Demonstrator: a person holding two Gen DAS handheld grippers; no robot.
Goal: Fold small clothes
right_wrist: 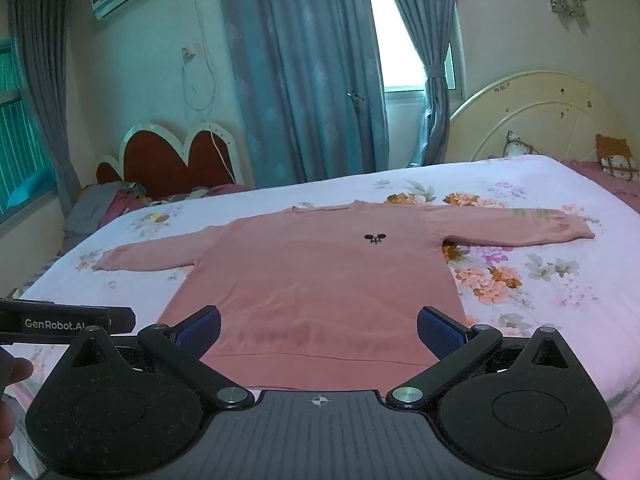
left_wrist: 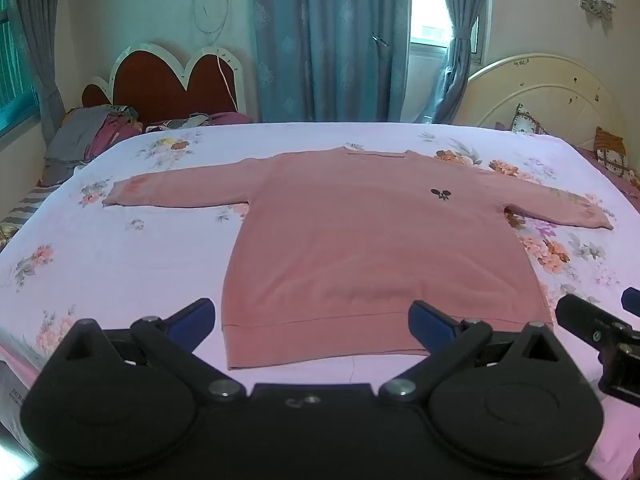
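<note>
A pink long-sleeved sweater (left_wrist: 372, 248) (right_wrist: 320, 276) lies flat and face up on the floral bedsheet (left_wrist: 132, 264), both sleeves spread out, a small dark emblem on its chest. My left gripper (left_wrist: 314, 320) hovers open over the hem near the sweater's lower left corner, nothing between its blue pads. My right gripper (right_wrist: 318, 332) is open too, above the hem toward the lower right. In the left wrist view the right gripper's black tip (left_wrist: 592, 320) shows at the right edge. The left gripper's body (right_wrist: 68, 322) shows at the left of the right wrist view.
A pile of clothes (left_wrist: 92, 132) lies on a second bed with a red headboard (left_wrist: 172, 80) at the far left. Cushions (left_wrist: 610, 152) lean by the cream headboard (left_wrist: 544, 92) at the far right. Blue curtains (left_wrist: 332, 40) hang behind. A hand (right_wrist: 12, 372) shows at the left edge.
</note>
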